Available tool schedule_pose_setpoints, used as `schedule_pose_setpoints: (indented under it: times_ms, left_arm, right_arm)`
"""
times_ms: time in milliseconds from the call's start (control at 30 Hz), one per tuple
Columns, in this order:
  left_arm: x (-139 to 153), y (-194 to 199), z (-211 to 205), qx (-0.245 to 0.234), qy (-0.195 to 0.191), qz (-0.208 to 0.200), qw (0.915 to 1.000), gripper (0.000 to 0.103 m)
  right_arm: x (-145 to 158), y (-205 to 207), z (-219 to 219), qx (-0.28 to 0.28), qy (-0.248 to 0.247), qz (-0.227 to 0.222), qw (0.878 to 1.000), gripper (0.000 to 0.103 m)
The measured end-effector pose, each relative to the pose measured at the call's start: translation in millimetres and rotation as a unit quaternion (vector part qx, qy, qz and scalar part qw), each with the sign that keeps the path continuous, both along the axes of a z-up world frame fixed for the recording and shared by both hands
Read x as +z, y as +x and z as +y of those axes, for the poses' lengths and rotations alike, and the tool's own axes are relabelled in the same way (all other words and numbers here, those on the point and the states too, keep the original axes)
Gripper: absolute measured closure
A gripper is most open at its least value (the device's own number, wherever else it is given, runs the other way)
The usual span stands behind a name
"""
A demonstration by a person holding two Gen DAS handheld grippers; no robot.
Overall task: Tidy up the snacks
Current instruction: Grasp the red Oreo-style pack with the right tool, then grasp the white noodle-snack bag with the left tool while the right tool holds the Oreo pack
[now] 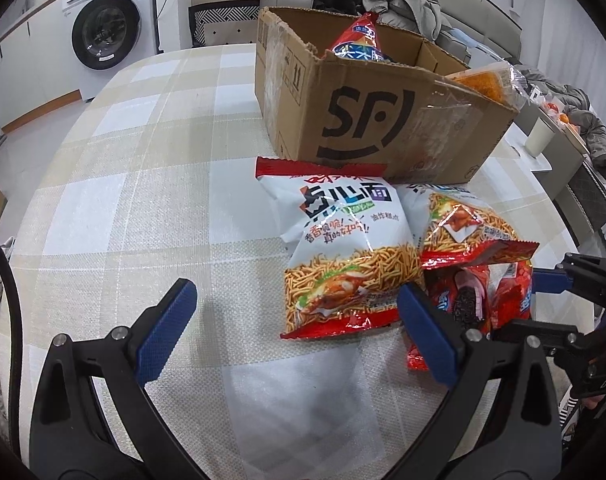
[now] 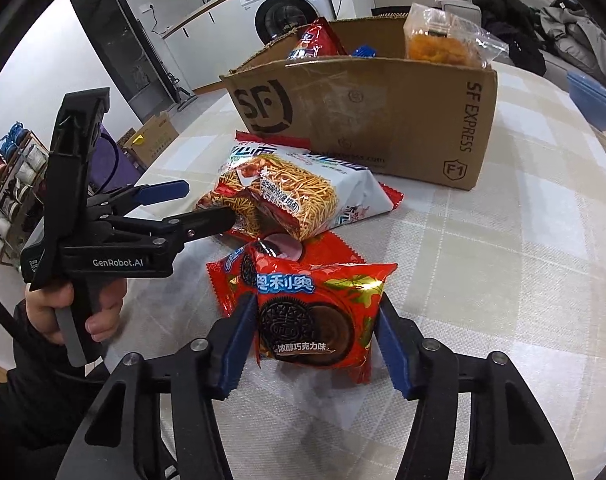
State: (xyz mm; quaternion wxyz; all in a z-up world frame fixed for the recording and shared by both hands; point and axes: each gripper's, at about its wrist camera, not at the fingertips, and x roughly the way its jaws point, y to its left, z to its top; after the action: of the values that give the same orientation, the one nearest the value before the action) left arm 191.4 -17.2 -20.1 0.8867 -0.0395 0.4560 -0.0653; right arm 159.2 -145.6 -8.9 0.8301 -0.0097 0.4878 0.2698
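Through my left wrist camera, my left gripper hangs just above the checked tablecloth with its blue pads spread wide and nothing between them. Straight ahead of my right-hand pad lies a white noodle-snack bag, flat on the cloth, and a second noodle-snack bag lies just to its right, partly overlapping it. Beyond both stands the cardboard box, open at the top, with a red snack bag standing up inside it and a clear bag of orange snacks leaning out over its far right corner. Low on my right, behind my right-hand pad, red Oreo packets are partly visible, and my right gripper comes in from the right edge beside them; this view does not show how its fingers stand.

Through my right wrist camera, my right gripper is clamped on a red Oreo packet, one blue pad pressed against each side of it. A second red Oreo packet lies under and just beyond the held one. Farther ahead the two noodle bags lie stacked, then the box. Off to my left, the left gripper is seen from the side, its fingers apart, pointing toward the noodle bags.
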Motion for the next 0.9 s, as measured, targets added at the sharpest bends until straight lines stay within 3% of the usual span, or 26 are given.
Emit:
schedule_pose_setpoints:
  times_ms: [200,900]
  left_arm:
    - [-4,4,-6,-0.005,0.006,0.002,1.0,0.003]
    - [-2,24,-38,-0.009,0.026,-0.003,0.9996,0.002]
  right_arm:
    - [5,-1,-1,0.002,-0.006,-0.014,1.0,0.051]
    - [14,0,-15,-0.018,-0.007,-0.025,0.999,0.051]
